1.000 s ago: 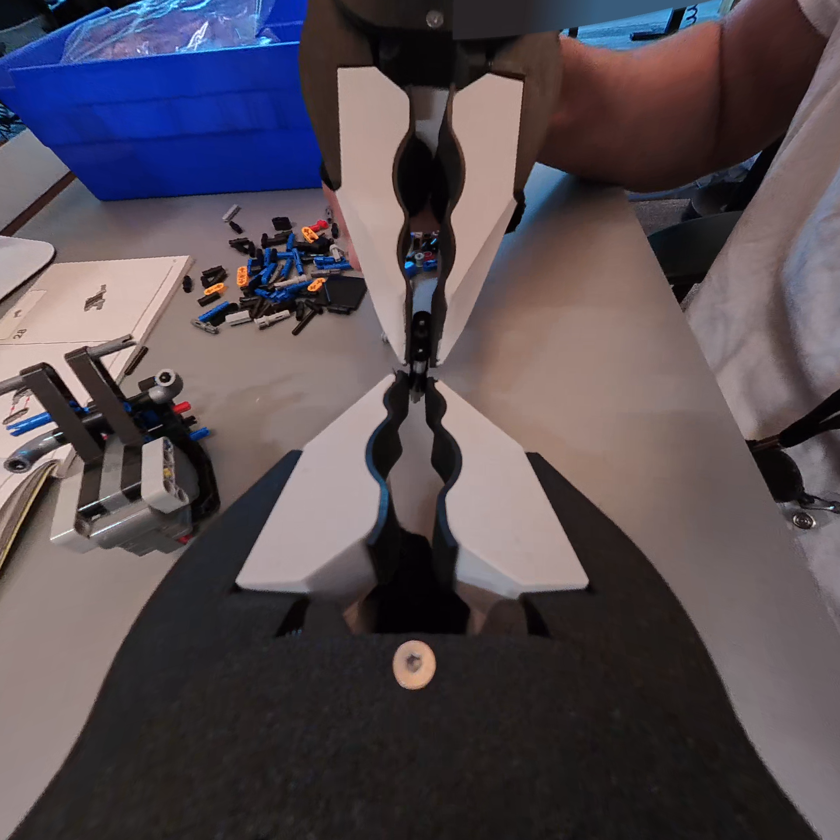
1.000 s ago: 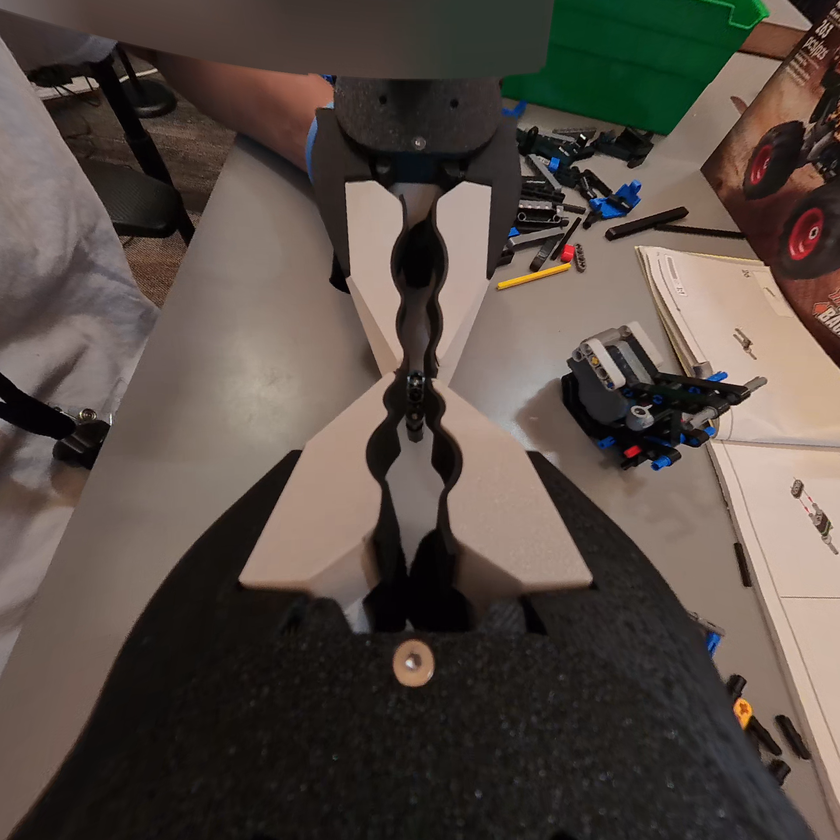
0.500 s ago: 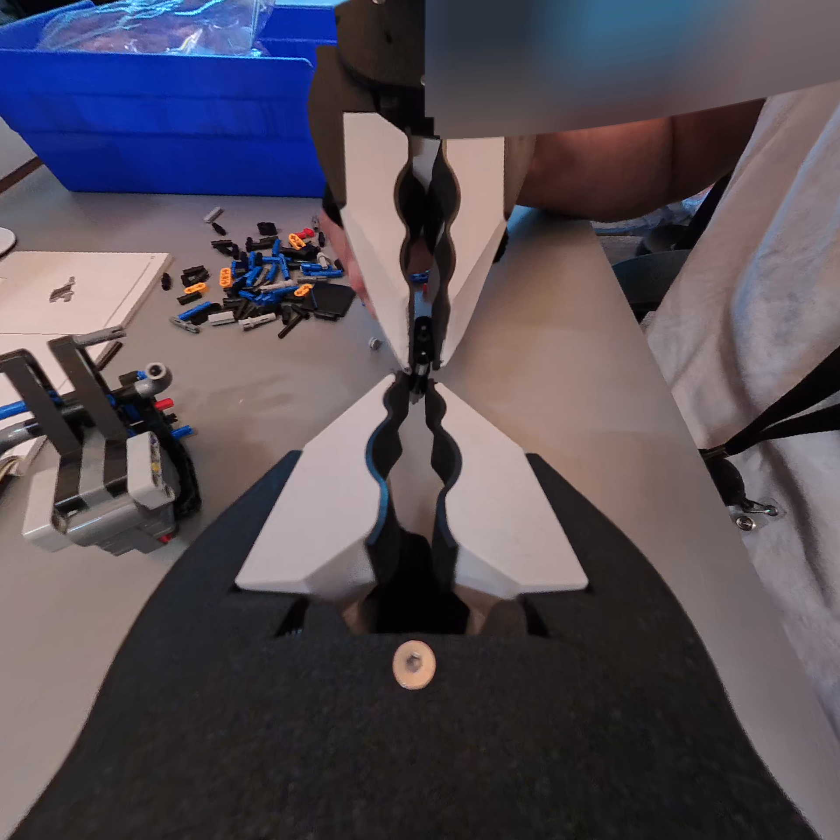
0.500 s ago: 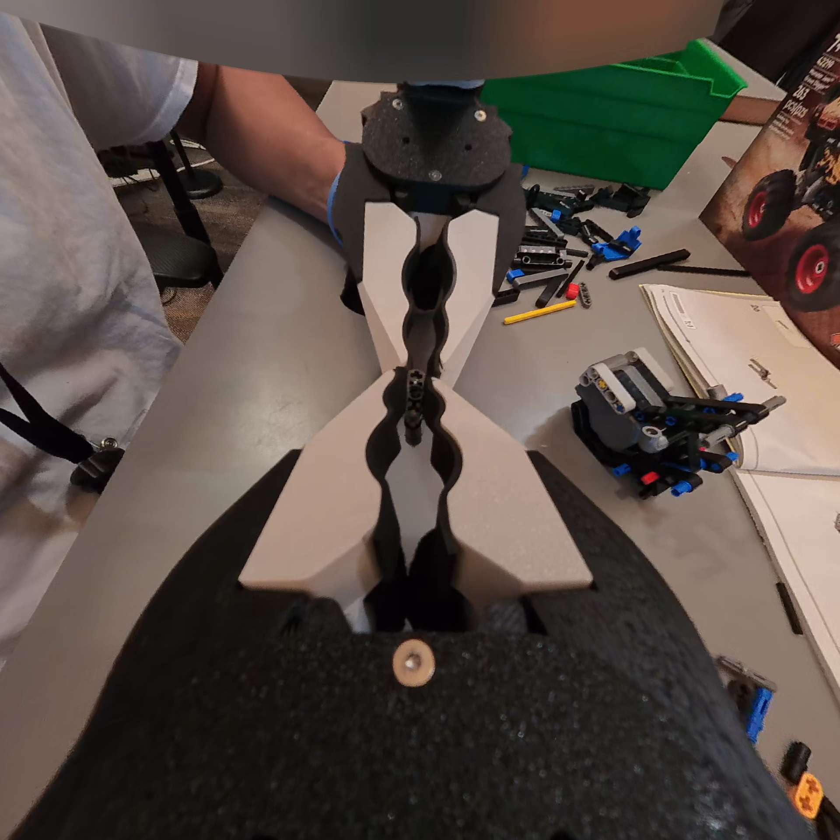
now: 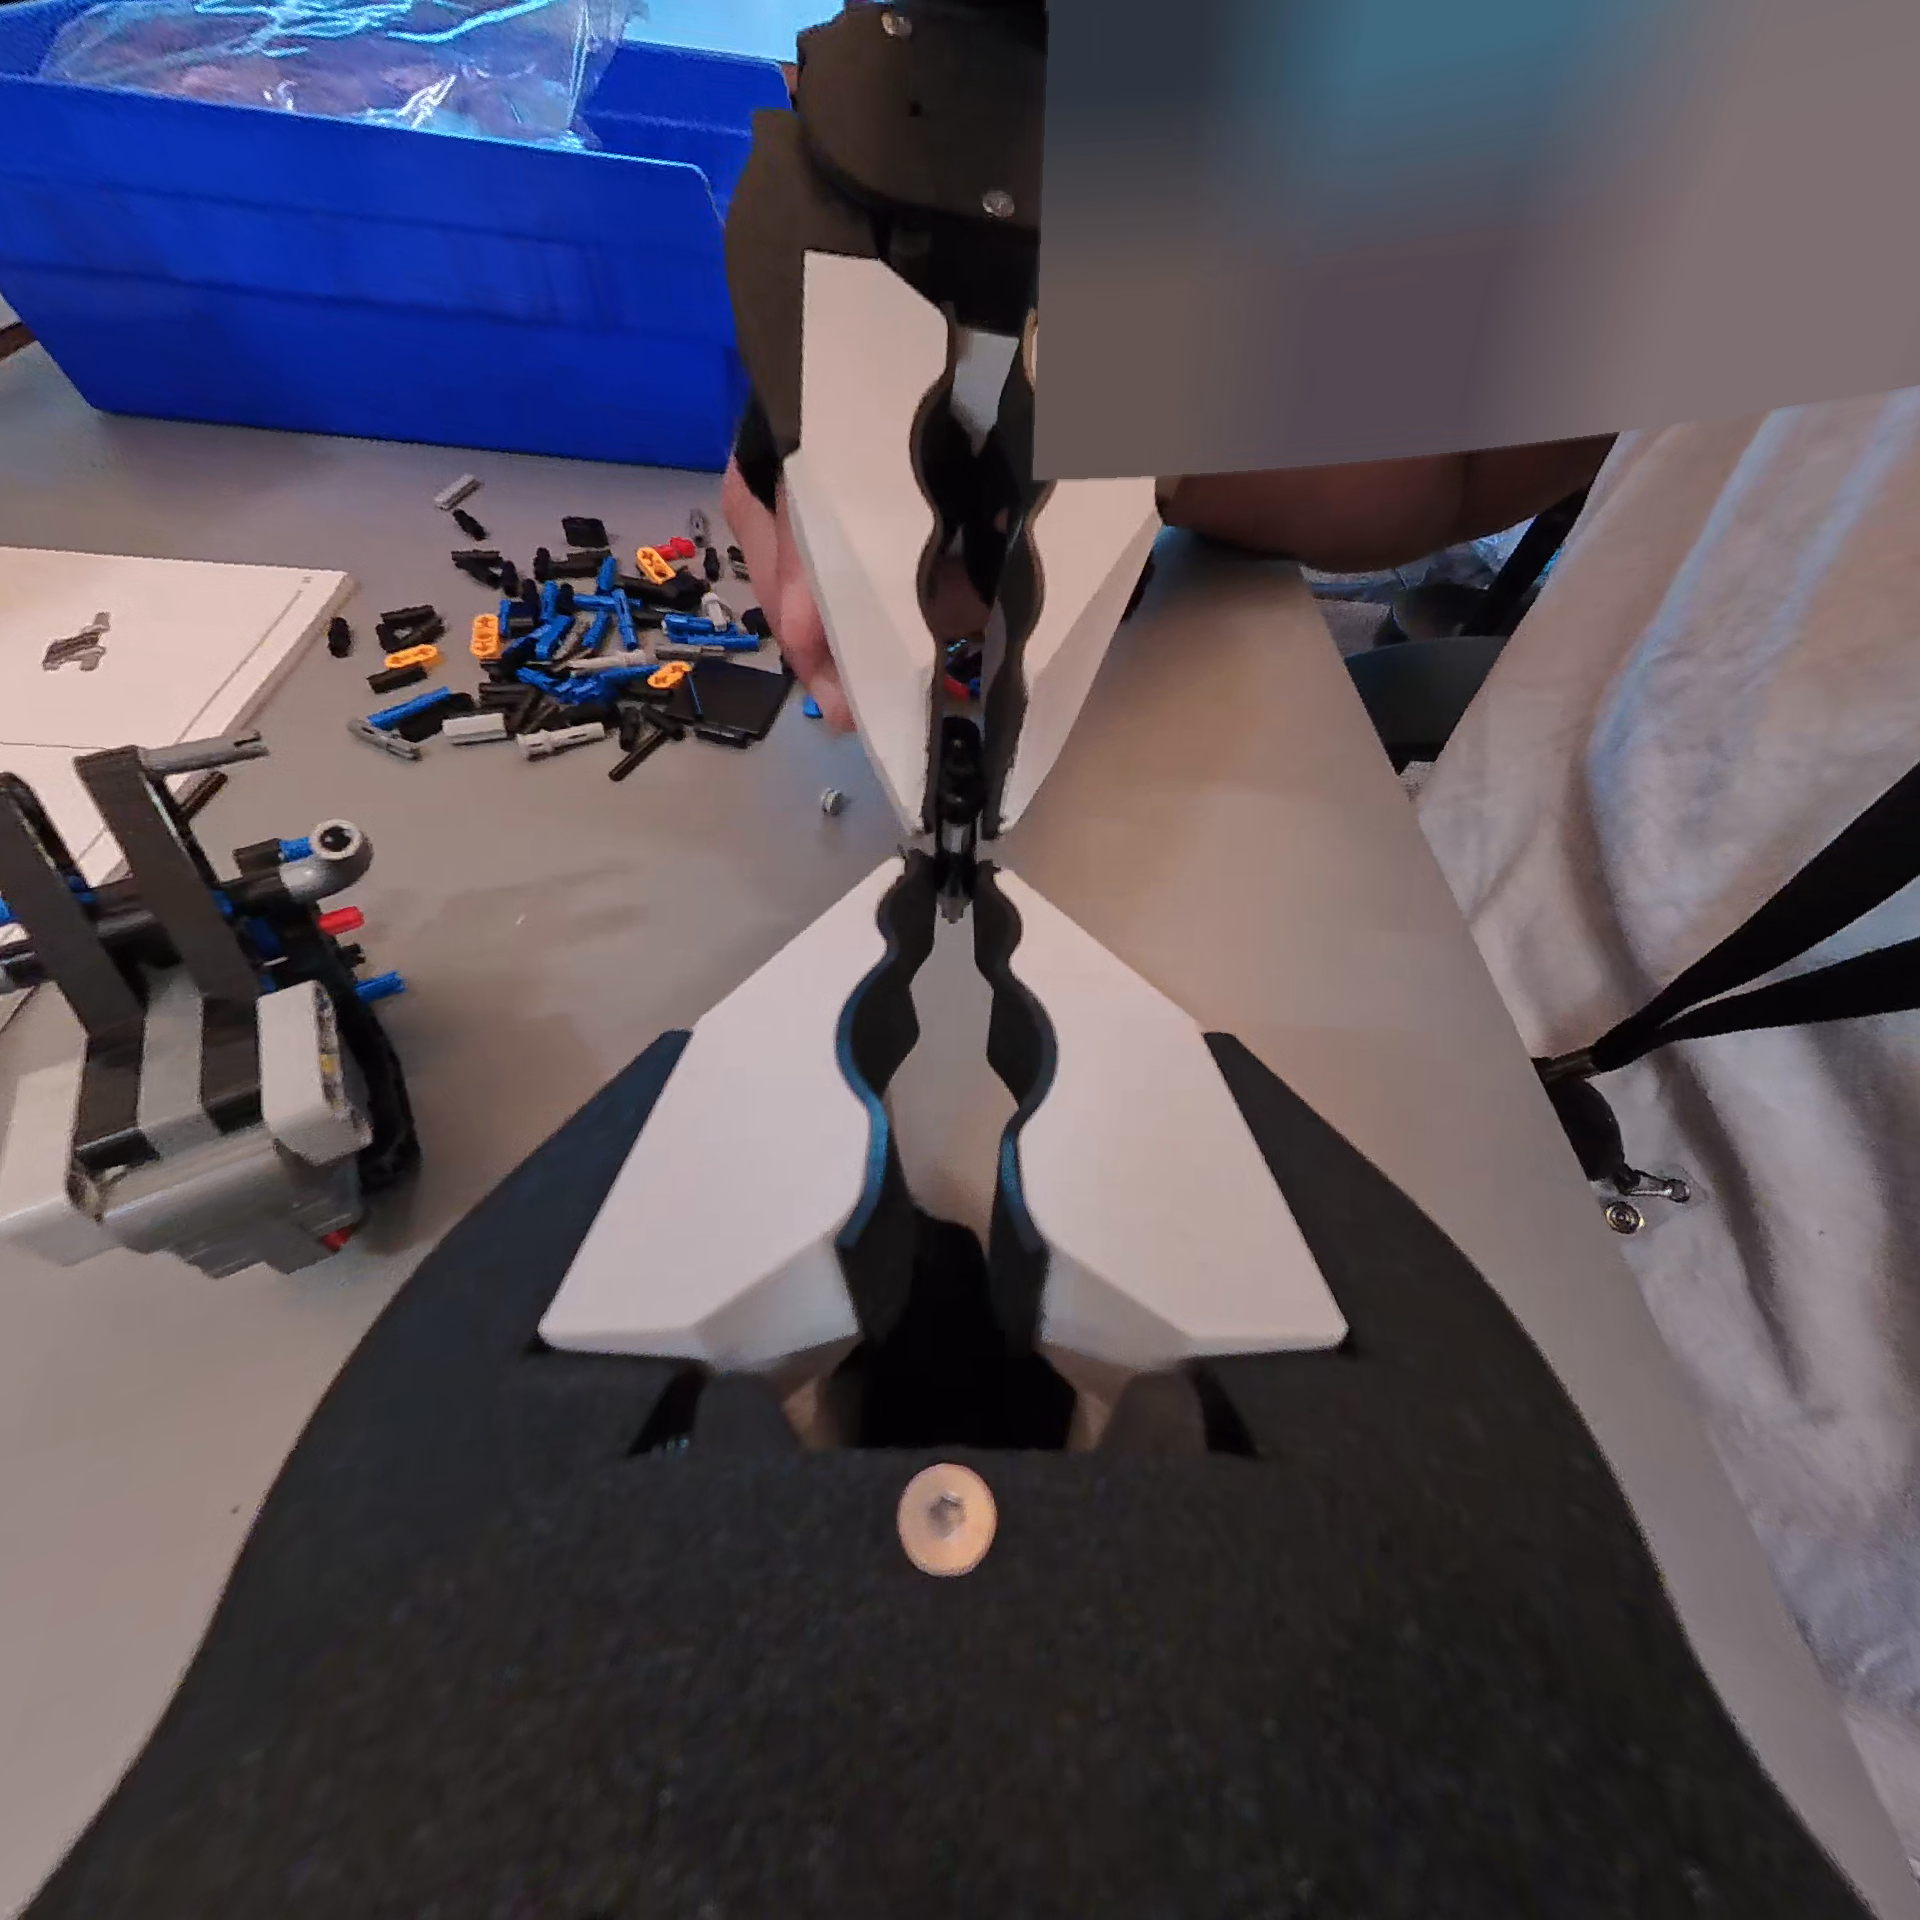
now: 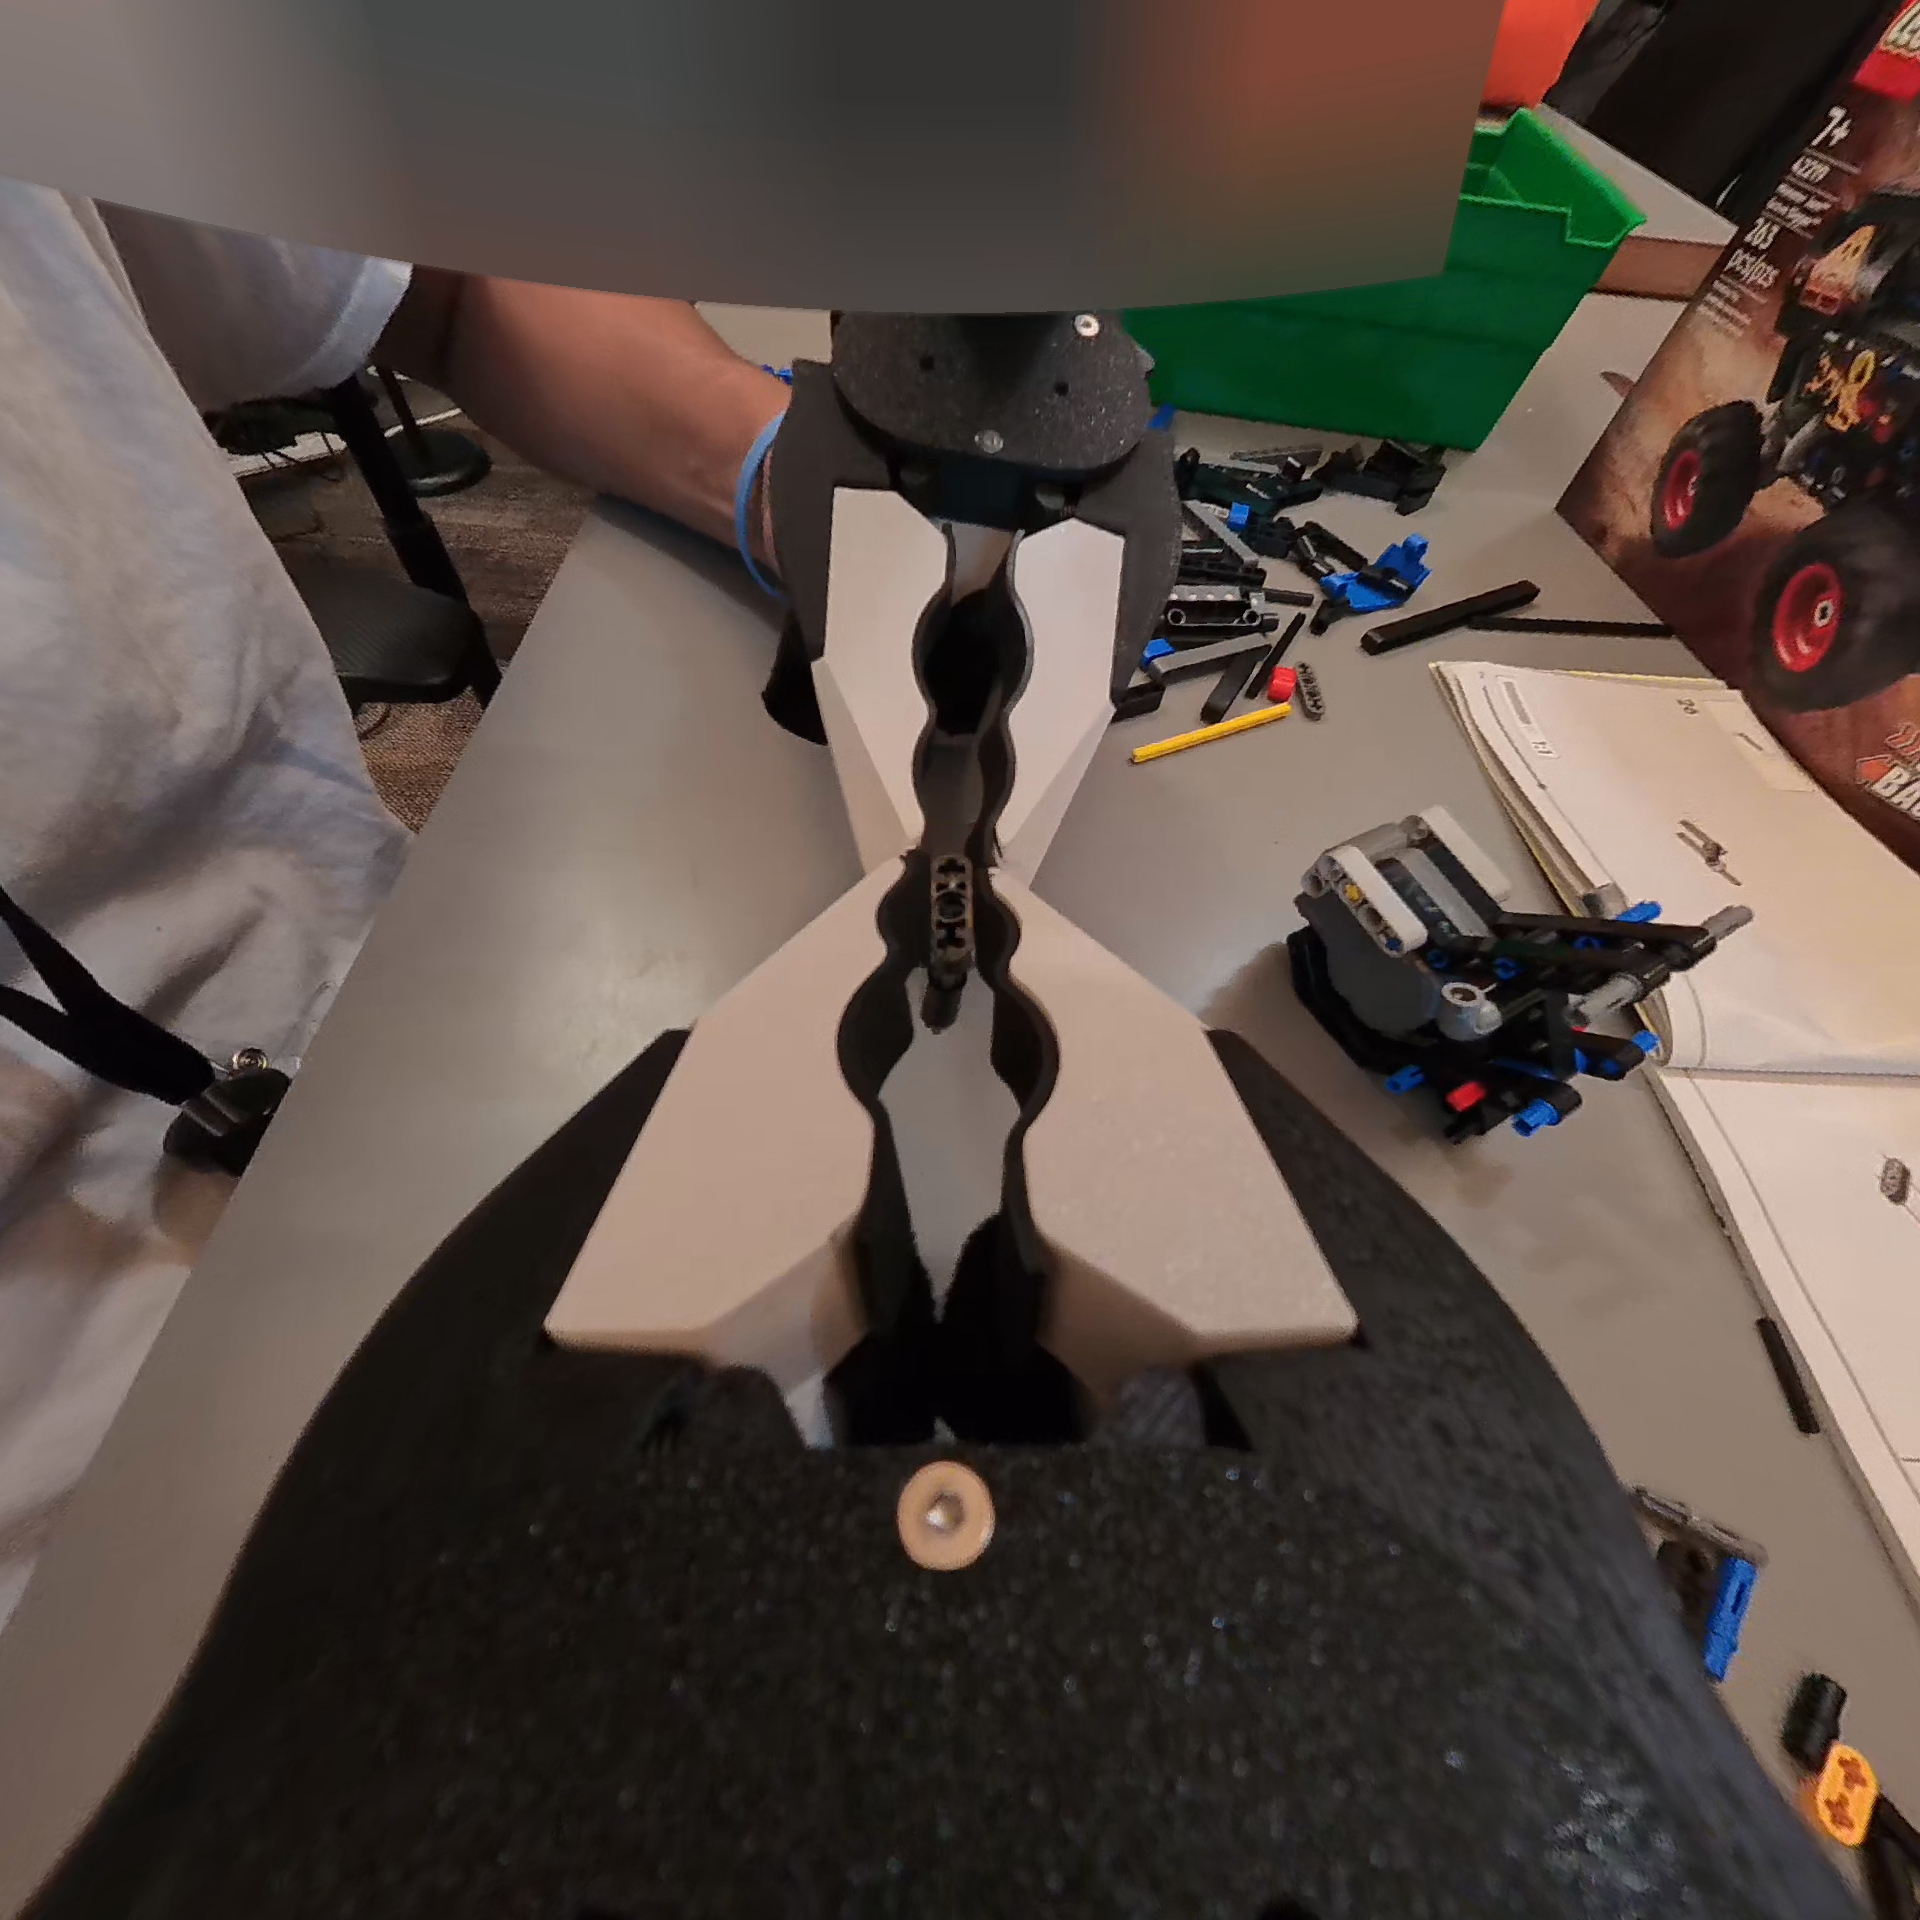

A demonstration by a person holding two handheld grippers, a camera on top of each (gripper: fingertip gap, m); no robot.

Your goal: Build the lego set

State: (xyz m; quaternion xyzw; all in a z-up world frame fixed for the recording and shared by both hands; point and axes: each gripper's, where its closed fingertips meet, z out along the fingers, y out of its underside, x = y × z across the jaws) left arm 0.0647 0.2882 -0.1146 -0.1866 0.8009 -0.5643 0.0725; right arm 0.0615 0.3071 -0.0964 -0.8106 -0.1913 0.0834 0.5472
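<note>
My two grippers meet tip to tip above the grey table (image 5: pixel 1195 831). My right gripper (image 6: pixel 951 873) is shut on a short black beam (image 6: pixel 951 906) with a black pin sticking out of its near end. The beam also shows in the left wrist view (image 5: pixel 961 764), held on edge. My left gripper (image 5: pixel 951 881) is shut on a small dark pin (image 5: pixel 952 902) that touches the beam's end. The partly built grey, black and blue model (image 5: pixel 208 1039) stands on the table to my left, and also shows in the right wrist view (image 6: pixel 1455 966).
A blue bin (image 5: pixel 364 260) stands behind a pile of small blue, black and orange parts (image 5: pixel 582 665). An instruction booklet (image 6: pixel 1662 810), the set's box (image 6: pixel 1787 468), a green bin (image 6: pixel 1403 312), black beams (image 6: pixel 1278 561) and a yellow axle (image 6: pixel 1210 732) lie to the right. A person sits at the table's edge. The grippers are tip to tip, or close to it.
Both grippers have lifted and tilted upward together, staying tip to tip. Both stay shut on their pieces. The model on the table has not moved.
</note>
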